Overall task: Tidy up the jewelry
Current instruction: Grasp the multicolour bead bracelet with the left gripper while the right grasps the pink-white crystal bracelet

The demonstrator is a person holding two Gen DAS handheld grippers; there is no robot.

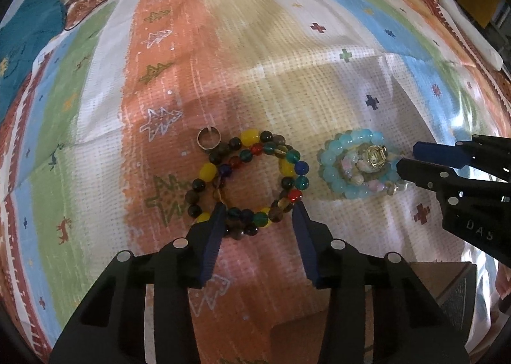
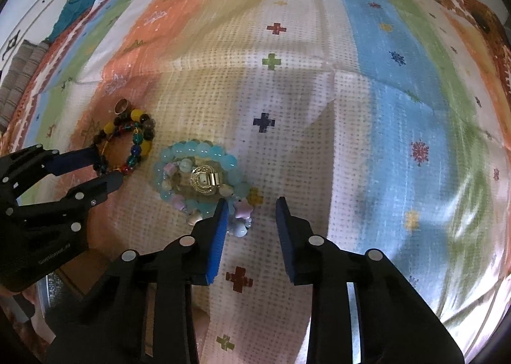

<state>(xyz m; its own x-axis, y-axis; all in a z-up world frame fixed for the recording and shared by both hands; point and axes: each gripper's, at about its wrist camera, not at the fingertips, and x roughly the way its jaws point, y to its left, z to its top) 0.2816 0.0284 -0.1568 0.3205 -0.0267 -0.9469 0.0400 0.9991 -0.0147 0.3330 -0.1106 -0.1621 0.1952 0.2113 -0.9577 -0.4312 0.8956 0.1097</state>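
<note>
plainly, both grippers sit low over a striped, patterned cloth [image 1: 255, 44] with their jaws released and holding nothing. the left gripper [image 1: 258, 207] has its two blue pads straddling the near arc of a multicoloured bead bracelet [image 1: 252, 178], which lies flat in a loose double coil; the left pad touches or nearly touches the beads at the near left, the right pad sits just outside the near right beads. as a ring it has no long axis, so a closing pinch would likely catch only that near arc. a small silver ring [image 1: 207, 138] lies just beyond the bracelet's far left edge, touching or almost touching it.

to the right, well within reach of the other arm, a pale blue bead bracelet [image 2: 198, 153] lies flat, encircling a smaller pastel charm bracelet [image 2: 179, 172] of stars and shells, and a gold ring [image 2: 204, 180] rests in the middle of that nest. the right gripper [image 2: 252, 204] is near the right near edge of this cluster: its left pad overlaps the trailing pink star charm [image 2: 242, 209], while its right pad stands over bare cloth, so the cluster lies ahead and to the left of the jaws. the right gripper is clearly the nearer one to the blue cluster, the left one to the multicoloured bracelet.

no box, tray or dish for the jewelry can be made out in either view; a brown surface [image 1: 351, 316] of some kind shows under the left gripper at the near edge, but what it is cannot be told.
</note>
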